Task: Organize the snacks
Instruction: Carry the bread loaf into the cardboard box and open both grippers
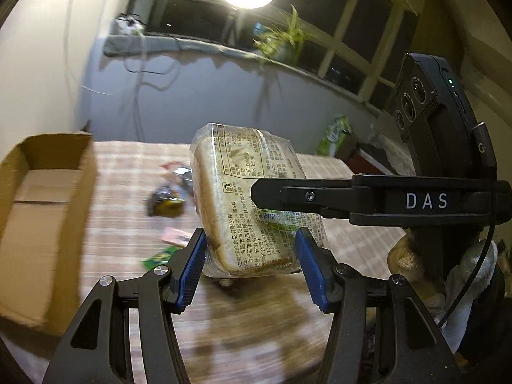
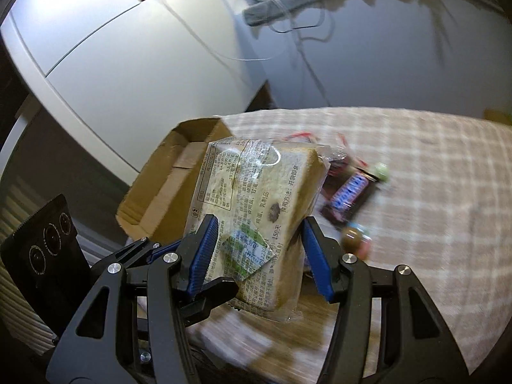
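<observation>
White letters "DAS" stand on the right gripper point(image 1: 281, 196) body, at three o'clock. The wrapped bread slice point(image 2: 256, 224) carries printed Chinese text, including "150天" and "开袋即食", at centre.

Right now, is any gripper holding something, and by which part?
Both hold one wrapped bread packet. The left gripper clamps its lower end across the width; the right gripper clamps the same lower end.

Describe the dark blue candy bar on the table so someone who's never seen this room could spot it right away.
Start at the checked tablecloth right of the open cardboard box. Just behind the wrapped bread held in both grippers lies a small heap of snacks. The candy bar is its long, dark wrapper with a bright blue band; its neighbours are red or round.
</observation>
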